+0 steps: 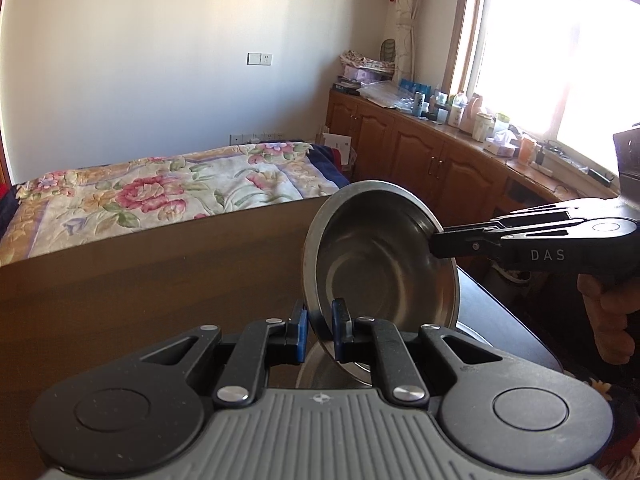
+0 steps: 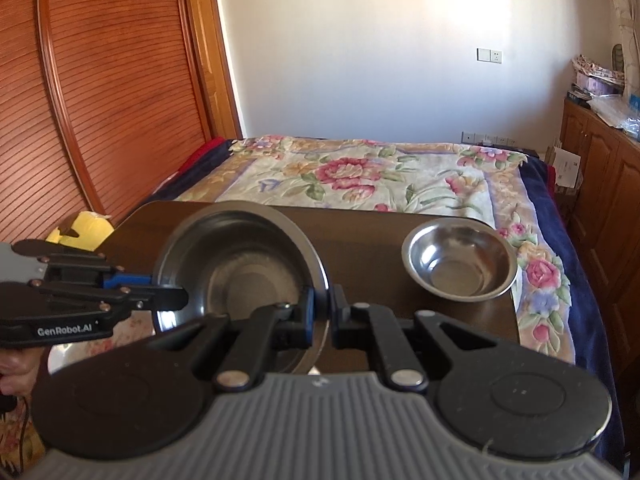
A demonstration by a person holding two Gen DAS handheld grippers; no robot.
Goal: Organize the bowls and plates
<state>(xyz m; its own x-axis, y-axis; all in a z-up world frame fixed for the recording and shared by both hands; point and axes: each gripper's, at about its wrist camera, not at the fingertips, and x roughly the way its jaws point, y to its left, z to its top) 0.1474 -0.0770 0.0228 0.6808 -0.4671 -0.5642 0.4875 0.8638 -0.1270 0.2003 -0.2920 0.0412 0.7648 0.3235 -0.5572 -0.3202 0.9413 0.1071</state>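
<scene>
Worktop [image 2: 372,224]: dark brown wood, set against the foot of a bed [image 2: 360,176] with a floral cover. Bowls, steel: two seen. Bowl one [image 1: 380,256] is tilted on edge, off the worktop, held from two sides; left claw [image 1: 320,330] pinches its near rim in the left view, right claw [image 2: 322,312] pinches the opposite rim, both pairs of pads pressed tight on thin metal. A further steel rim shows under it in the left view; cannot tell what it is. Bowl two [image 2: 460,266] sits upright at the worktop's far right corner, well apart, nothing between. Room: white wall, two wall plates, wooden cabinets [image 1: 420,148] under a bright window, cluttered with bottles; slatted wooden door [image 2: 100,92] at left. A hand [image 1: 612,312] grips the right tool
</scene>
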